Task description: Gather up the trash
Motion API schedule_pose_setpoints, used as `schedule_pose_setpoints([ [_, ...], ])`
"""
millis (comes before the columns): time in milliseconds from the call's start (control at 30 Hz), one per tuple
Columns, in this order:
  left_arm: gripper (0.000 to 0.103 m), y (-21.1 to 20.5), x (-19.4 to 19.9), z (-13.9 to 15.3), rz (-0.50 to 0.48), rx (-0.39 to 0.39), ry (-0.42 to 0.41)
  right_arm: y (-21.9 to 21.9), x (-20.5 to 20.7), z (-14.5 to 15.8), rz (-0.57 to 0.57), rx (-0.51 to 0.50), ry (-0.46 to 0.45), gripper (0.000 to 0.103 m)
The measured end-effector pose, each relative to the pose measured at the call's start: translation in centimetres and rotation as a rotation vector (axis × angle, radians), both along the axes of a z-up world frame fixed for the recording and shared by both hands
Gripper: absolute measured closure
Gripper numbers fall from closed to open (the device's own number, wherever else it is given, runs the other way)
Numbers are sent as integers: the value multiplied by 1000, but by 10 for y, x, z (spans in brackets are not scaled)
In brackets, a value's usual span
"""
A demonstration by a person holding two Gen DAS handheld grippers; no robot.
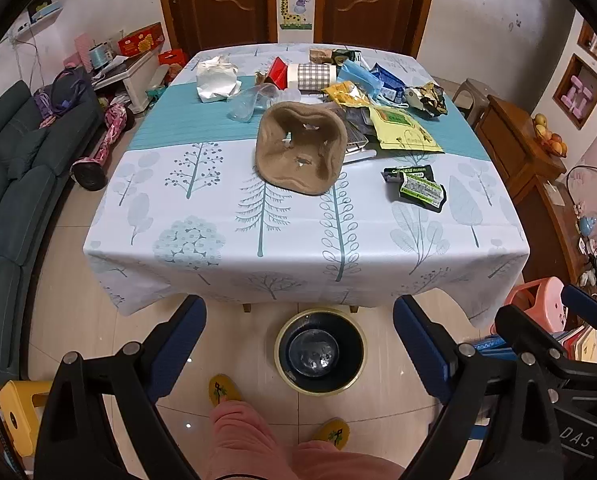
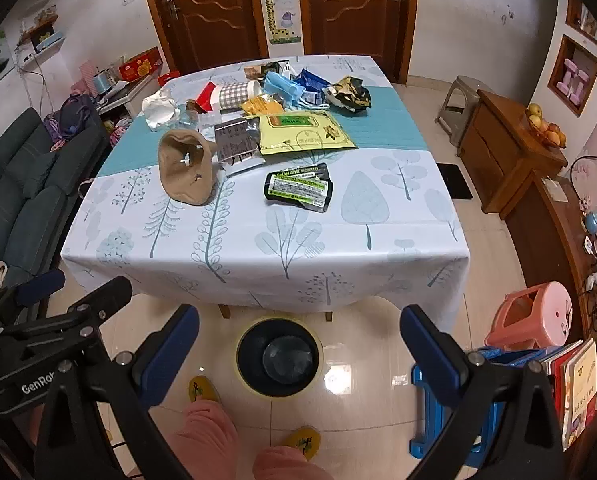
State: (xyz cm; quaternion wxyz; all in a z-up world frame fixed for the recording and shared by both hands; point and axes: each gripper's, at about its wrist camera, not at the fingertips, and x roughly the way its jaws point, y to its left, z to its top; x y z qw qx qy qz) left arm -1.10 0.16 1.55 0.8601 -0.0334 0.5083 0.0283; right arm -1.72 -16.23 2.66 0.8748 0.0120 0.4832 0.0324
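Both claws hang in front of the tabletop (image 1: 298,248), angled down toward the floor. The left claw (image 1: 298,348) stands wide open with nothing between its blue fingers (image 1: 178,348); the right claw (image 2: 298,356) is spread just as wide, also empty. The bin (image 2: 278,356) sits on the floor by the tabletop's near edge, before the person's yellow slippers (image 1: 222,390). The trash lies on the tabletop: a brown pulp tray (image 1: 300,148) tilted near the middle, a green-and-black wrapper (image 2: 298,188) to its right, and a pile (image 2: 298,112) of bags, wrappers and a checked cup behind them.
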Motion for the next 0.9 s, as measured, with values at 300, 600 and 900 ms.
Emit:
schedule_pose_setpoints([
  [300,10,3,-5,7,8,-1,-17,2,-3,8,7,0,-24,2],
  [600,10,3,-9,12,13,3,-25,2,-6,12,11,-2,-38,2],
  [900,12,1,-12,17,12,1,-39,0,-7,15,10,-1,-49,2],
])
